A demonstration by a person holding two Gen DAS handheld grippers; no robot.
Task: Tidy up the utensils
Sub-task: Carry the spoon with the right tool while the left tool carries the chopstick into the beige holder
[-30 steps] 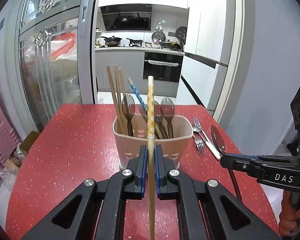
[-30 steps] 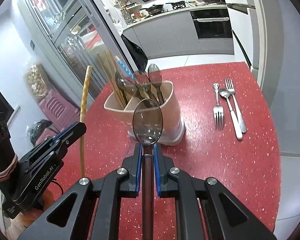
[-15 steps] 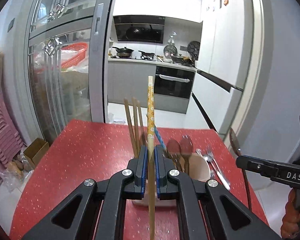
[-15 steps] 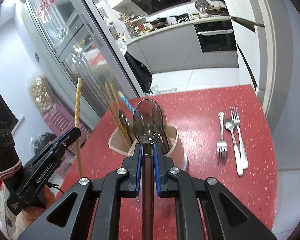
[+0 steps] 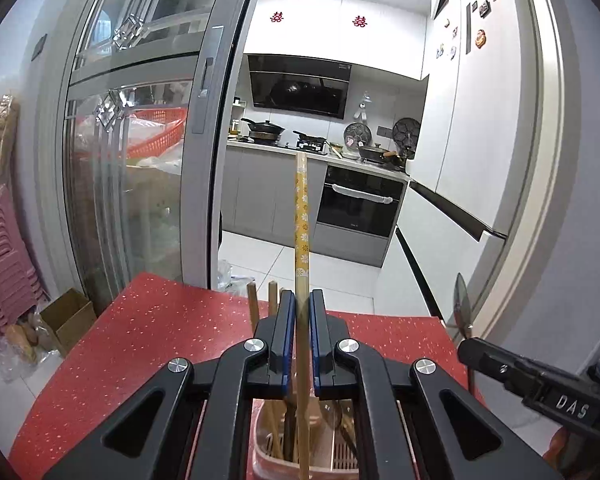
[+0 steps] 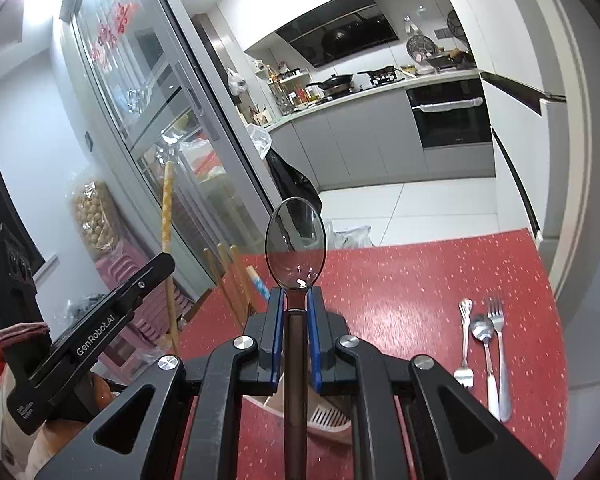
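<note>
Since a second ago you raised both claws over the pink utensil holder point(image 5: 296, 432), left claw point(image 5: 302, 320) clamped on the patterned chopstick point(image 5: 301, 216), right claw point(image 6: 294, 312) on the dark spoon point(image 6: 295, 236), each upright for lowering in.

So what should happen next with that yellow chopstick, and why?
Probably lower it and let go. The left hand-held gripper holds the yellow chopstick upright, its lower end already inside the pink utensil holder beside the wooden chopsticks.
</note>
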